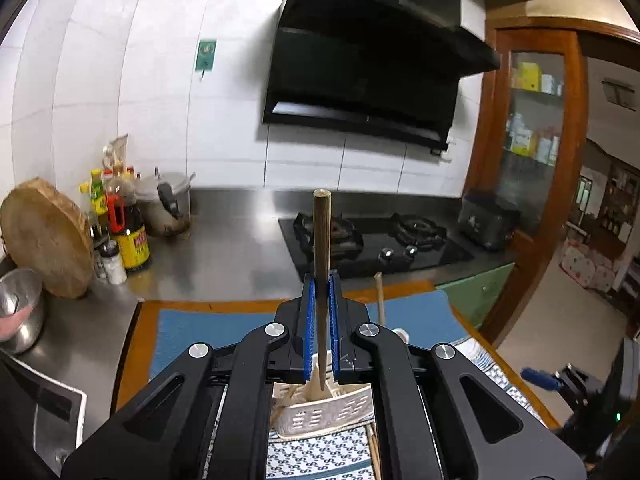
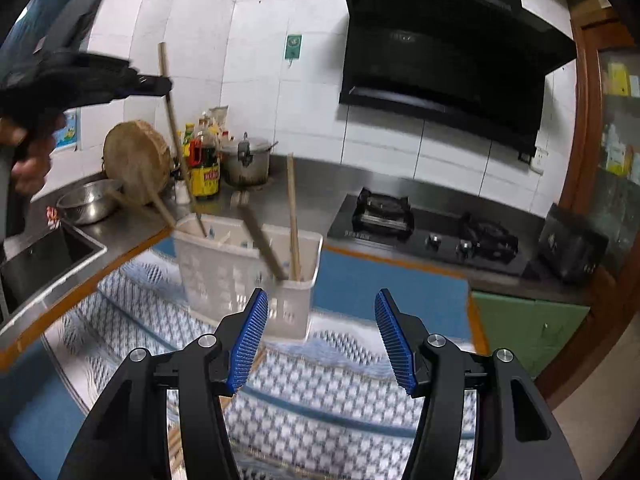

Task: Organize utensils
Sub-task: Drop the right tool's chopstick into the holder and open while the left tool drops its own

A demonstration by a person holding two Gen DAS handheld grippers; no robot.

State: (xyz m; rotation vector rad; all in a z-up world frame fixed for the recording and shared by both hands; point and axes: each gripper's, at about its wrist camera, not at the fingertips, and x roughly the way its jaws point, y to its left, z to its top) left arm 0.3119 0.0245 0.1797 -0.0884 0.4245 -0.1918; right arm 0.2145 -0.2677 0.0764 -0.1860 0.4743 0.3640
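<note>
1 chopstick (image 1: 321,264) is being held upright in the fully closed left gripper (image 1: 321,280), its lower tip over the white basket (image 2: 240,276) on the patterned cloth (image 2: 320,384). The right gripper (image 2: 321,300) is being carried about half open, empty. The tip should be lowered inside the rim before release; 3 utensils are already leaning inside.

Each fisheye looks forward and slightly down along its own hand-held gripper, close above the white basket (image 2: 244,272), facing the steel counter (image 1: 236,240) and range hood (image 1: 372,60) both share.
</note>
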